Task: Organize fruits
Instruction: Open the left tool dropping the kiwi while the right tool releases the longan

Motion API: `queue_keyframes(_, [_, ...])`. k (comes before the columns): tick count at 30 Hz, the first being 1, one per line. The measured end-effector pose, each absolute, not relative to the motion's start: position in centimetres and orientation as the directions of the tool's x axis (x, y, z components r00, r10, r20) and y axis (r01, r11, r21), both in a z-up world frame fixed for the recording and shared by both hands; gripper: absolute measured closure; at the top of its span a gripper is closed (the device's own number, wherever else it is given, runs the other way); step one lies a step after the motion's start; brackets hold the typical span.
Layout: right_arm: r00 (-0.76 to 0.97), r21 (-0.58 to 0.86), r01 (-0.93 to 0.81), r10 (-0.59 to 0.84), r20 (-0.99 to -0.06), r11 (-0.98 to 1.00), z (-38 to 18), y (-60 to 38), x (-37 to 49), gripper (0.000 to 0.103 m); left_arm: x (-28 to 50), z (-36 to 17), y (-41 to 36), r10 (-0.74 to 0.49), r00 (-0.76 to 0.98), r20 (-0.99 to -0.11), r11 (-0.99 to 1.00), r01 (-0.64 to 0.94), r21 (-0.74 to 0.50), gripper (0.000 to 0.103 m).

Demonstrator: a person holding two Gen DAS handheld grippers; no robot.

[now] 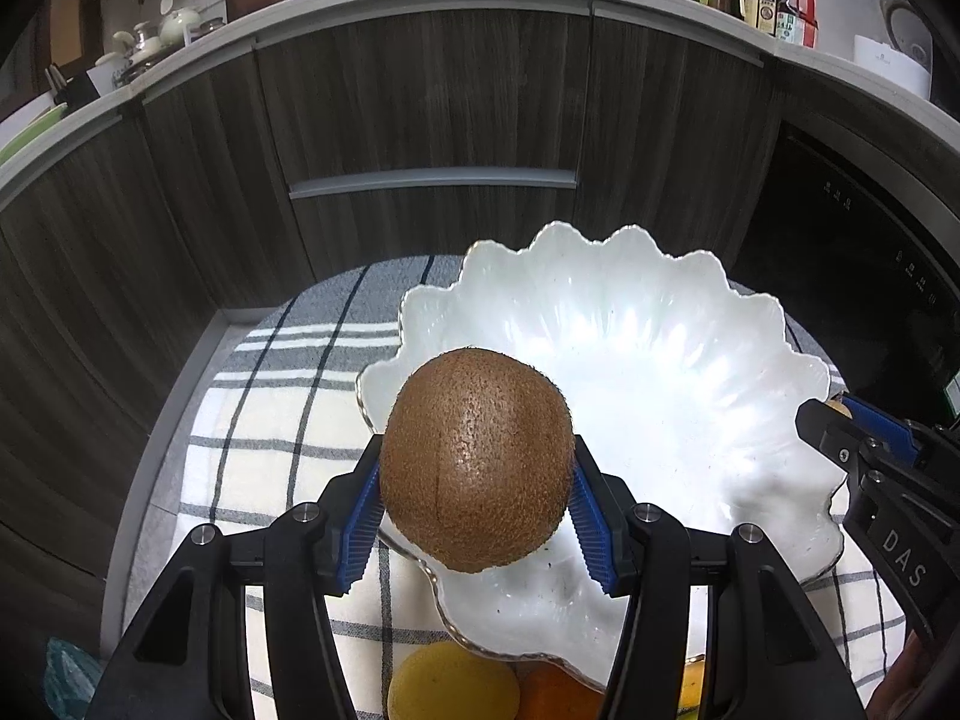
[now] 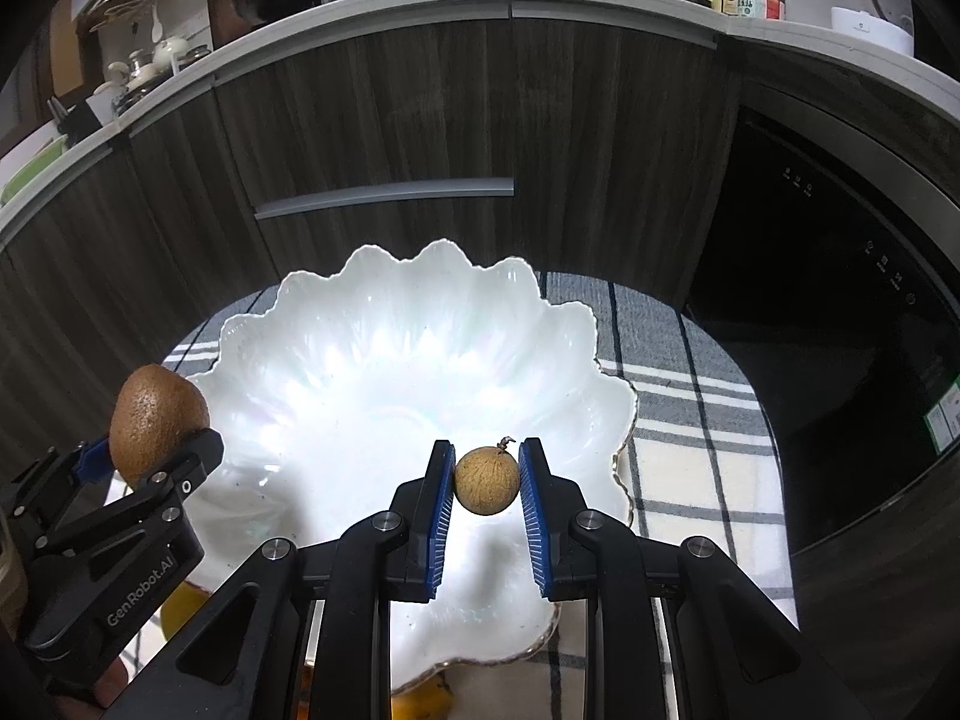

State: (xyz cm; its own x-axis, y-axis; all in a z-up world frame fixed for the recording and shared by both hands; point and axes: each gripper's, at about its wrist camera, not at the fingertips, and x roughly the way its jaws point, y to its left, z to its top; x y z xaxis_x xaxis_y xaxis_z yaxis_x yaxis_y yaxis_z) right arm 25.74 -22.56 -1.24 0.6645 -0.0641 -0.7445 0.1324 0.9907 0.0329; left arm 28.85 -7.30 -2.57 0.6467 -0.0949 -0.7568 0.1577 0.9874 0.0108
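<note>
My left gripper (image 1: 477, 480) is shut on a brown fuzzy kiwi (image 1: 477, 459), held above the near left rim of a white scalloped bowl (image 1: 660, 372). From the right wrist view the same kiwi (image 2: 157, 420) shows at the left edge of the bowl (image 2: 360, 372). My right gripper (image 2: 486, 477) is shut on a small round tan longan (image 2: 486, 480) with a short stem, hanging over the bowl's near middle. The right gripper (image 1: 837, 417) also pokes in at the right of the left wrist view. The bowl holds no fruit.
The bowl stands on a checked cloth (image 1: 282, 420) over a small table. A yellow fruit (image 1: 453, 684) and an orange one (image 1: 555, 693) lie on the cloth near the bowl's front edge. Dark wood cabinets (image 1: 420, 120) and a black appliance (image 2: 840, 330) stand behind.
</note>
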Motion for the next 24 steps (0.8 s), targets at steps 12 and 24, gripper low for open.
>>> queue_keyframes(12, [0.684,-0.028,0.152,-0.126,-0.718,0.988,-0.5,-22.2,24.7,0.040,27.3,-1.5,-6.7,-0.045,0.688,-0.724,0.991,0.121,0.054,0.019])
queue_keyframes(24, [0.706,-0.022,0.199,-0.159,-0.690,0.980,2.3,-22.1,21.5,0.026,24.4,2.6,-5.5,-0.056,0.734,-0.677,0.991,0.124,0.053,0.009])
